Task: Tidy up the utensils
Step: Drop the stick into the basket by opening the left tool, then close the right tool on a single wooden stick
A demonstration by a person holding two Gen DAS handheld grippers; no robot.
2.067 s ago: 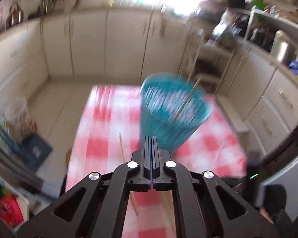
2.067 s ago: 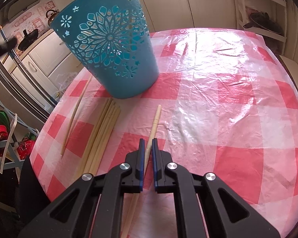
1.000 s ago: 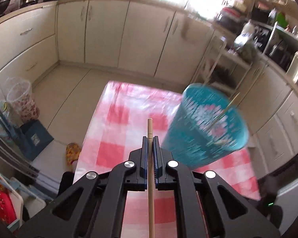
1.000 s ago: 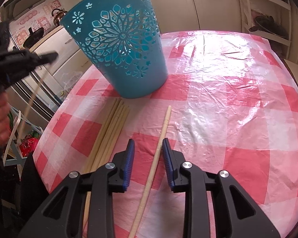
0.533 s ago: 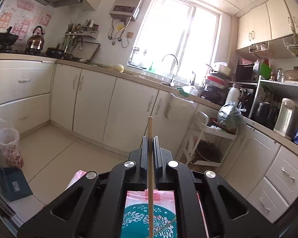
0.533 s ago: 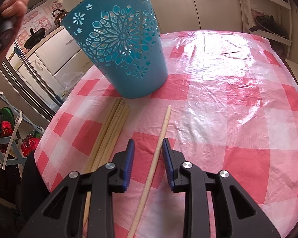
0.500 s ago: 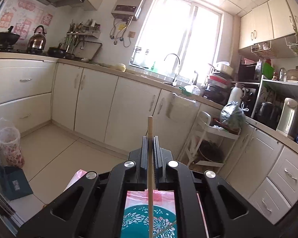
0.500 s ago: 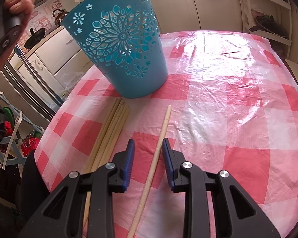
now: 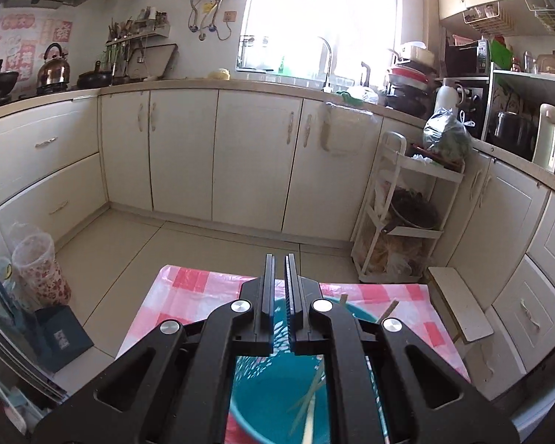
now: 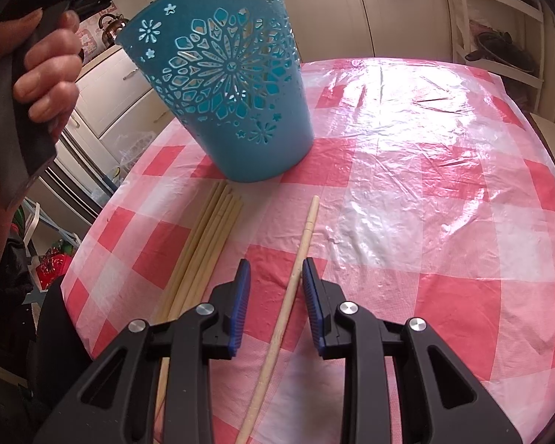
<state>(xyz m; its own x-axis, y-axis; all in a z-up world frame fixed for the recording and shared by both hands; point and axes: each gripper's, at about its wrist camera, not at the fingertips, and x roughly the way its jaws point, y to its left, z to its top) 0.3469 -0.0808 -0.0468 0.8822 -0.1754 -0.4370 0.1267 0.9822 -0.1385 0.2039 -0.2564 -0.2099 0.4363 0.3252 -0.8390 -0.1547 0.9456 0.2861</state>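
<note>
Chopsticks are going into the blue basket [image 10: 236, 85], upper centre of the right view, standing on the checked tablecloth [image 10: 425, 185]. Left gripper [image 9: 279, 296] hangs above the basket's mouth, slightly parted and empty, with sticks [image 9: 307, 407] inside below. Right gripper [image 10: 273, 296], lower centre, is spread around a single chopstick [image 10: 296, 270]; a bundle [image 10: 203, 251] lies just left. Next, I judge, it must pinch that stick and lift.

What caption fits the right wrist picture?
Open right claw straddles one chopstick beside a blue basket.
</note>
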